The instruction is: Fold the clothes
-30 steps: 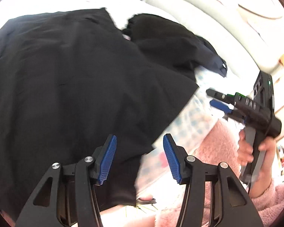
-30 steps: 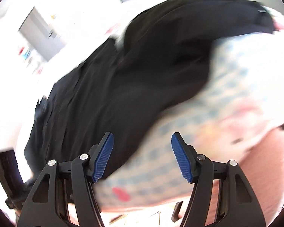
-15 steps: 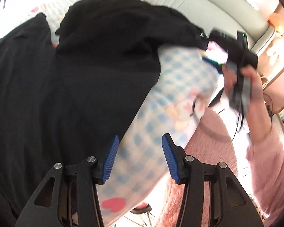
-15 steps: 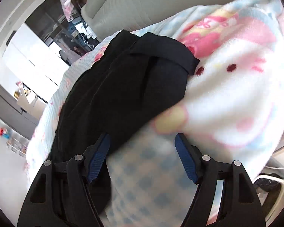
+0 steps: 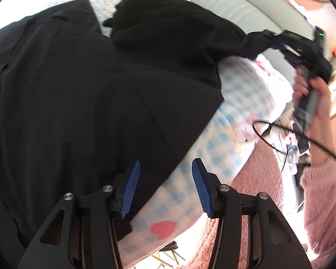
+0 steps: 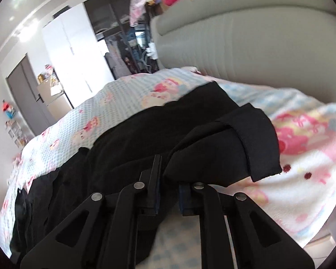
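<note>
Black garment [image 5: 82, 94] spreads over the checked blanket [image 5: 242, 103] on the bed, filling everything left of and ahead of the left gripper [image 5: 165, 186]. Left gripper: jaws apart, blue pads [image 5: 130, 188] clear of the cloth, nothing pinched; garment edge runs just beyond its left finger, bare blue-check blanket with a red heart print [image 5: 163, 229] lies between and below the fingers. No readable brand or label on the garment or the blanket, only cartoon prints. No containers close enough to make out contents.

Farther right, the sleeve [image 6: 242, 148] is pulled taut off the blanket toward the right gripper [image 6: 168, 192]. Right gripper's jaws have just been closing and now clamp black cloth, which bunches over both fingers. A hand [image 5: 313, 98] with a pink fluffy cuff [image 5: 322, 201] holds that gripper. Grey padded headboard [image 6: 257, 44] sits behind it.
</note>
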Tool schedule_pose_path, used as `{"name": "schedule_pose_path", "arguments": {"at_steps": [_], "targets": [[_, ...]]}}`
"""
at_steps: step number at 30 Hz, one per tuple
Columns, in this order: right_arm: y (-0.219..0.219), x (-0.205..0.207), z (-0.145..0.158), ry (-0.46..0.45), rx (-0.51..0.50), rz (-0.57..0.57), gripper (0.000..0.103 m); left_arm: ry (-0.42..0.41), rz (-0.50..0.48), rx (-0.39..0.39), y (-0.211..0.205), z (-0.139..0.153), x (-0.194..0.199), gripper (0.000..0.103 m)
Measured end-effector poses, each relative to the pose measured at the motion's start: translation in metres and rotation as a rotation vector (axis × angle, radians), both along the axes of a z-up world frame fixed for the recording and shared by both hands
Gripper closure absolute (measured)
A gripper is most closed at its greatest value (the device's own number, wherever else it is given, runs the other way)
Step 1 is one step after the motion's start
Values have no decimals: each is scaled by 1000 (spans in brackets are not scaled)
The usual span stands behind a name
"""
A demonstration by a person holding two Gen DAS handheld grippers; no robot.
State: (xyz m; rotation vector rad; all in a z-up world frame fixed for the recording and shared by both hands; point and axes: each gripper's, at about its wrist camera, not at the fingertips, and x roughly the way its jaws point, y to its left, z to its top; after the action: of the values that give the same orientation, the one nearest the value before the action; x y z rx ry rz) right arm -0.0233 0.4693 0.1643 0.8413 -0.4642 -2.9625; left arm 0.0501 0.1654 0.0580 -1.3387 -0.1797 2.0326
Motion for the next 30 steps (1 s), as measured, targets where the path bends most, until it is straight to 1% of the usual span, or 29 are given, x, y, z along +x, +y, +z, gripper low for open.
{"name": "schedule_pose_path", "arguments": {"at_steps": [2,5,6,8,9,10,12,13,14,15,16,17,18,20,21,23,26,28,30], "targets": [[-39,13,16,40,27,99,93,23,49,31,-17,5,-1,53],[-127,17,19,68,37,291,93,52,152,104,-50,15,-2,52],[-154,23,14,54,21,362,93,56,181,126,-61,16,-3,52],[-203,38,-4,0,-22,497,93,57,230,174,-84,18,-3,48],[-225,45,-17,-37,-45,556,93,44,243,191,-95,18,-3,48],[-249,53,-39,-95,-51,615,91,29,255,205,-105,16,-4,46],[-284,59,-71,-193,-7,647,85,-2,278,233,-125,14,-5,42],[-301,61,-87,-240,19,658,85,-27,267,255,-134,10,-5,38],[-308,57,-94,-262,24,657,84,-54,250,279,-141,5,-5,36],[-306,58,-96,-276,6,659,84,-78,240,302,-146,1,-5,36],[-298,60,-96,-283,-38,657,75,-101,232,325,-151,-4,-4,36],[-289,54,-92,-282,-64,644,70,-105,237,333,-154,-7,-3,36],[-279,45,-88,-280,-82,629,69,-104,239,336,-155,-9,-3,35],[-254,57,-71,-248,-39,568,64,-139,229,354,-152,-15,-9,32],[-242,61,-69,-238,-14,530,63,-156,239,362,-147,-19,-13,31],[-218,56,-72,-261,2,442,62,-190,276,364,-140,-26,-22,30],[-195,36,-89,-315,-29,345,62,-253,340,401,-141,-33,-22,30],[-187,31,-97,-338,-35,313,62,-271,319,474,-131,-33,-17,28],[-183,27,-102,-362,-34,293,62,-275,286,544,-123,-31,-12,23]]}}
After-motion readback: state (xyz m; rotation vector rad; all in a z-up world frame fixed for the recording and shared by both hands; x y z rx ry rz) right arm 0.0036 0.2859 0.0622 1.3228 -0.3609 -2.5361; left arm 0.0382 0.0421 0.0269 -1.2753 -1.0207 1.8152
